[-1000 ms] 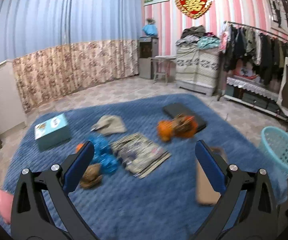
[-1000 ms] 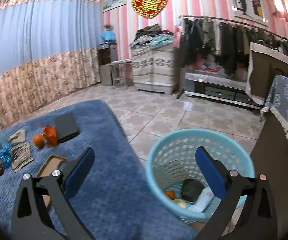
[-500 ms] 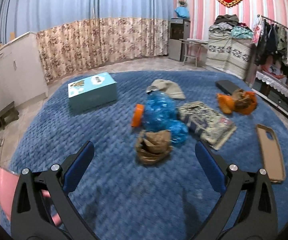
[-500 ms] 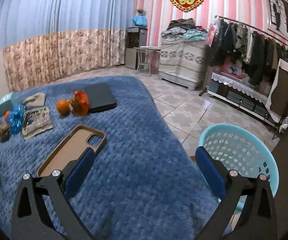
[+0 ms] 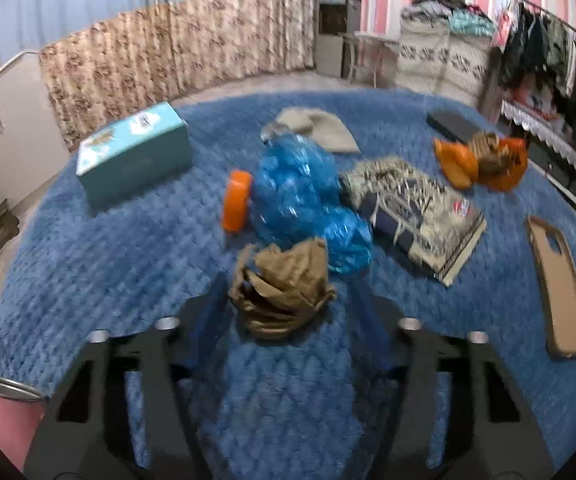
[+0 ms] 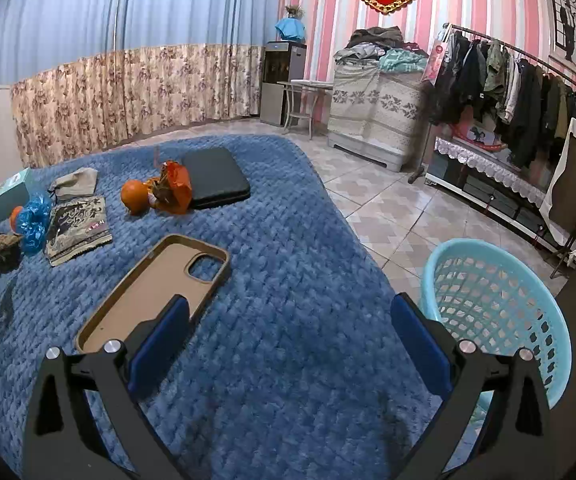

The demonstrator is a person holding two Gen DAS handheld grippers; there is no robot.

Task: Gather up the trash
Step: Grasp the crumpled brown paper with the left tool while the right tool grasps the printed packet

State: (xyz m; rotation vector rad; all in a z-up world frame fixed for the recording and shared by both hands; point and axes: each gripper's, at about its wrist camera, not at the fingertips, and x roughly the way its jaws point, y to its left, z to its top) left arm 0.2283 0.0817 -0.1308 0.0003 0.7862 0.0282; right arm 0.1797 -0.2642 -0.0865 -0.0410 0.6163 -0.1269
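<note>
Blue rug (image 5: 88, 280), mid-front: crumpled brown paper wad (image 5: 284, 288), light and crushable, sits between my closing left gripper (image 5: 284, 312); I pinch its middle. Right gripper (image 6: 288, 340) gapes empty beside the basket (image 6: 499, 300).

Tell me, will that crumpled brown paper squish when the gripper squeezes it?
Probably. The crumpled brown paper is full of loose folds, so it should crush inward as the left gripper jaws close around it. It looks light, and being lumpy rather than round, it likely won't roll.

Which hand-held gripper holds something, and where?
Neither yet: the left hand-held gripper is closing around the crumpled brown paper; the right hand-held gripper is open, empty.
</note>
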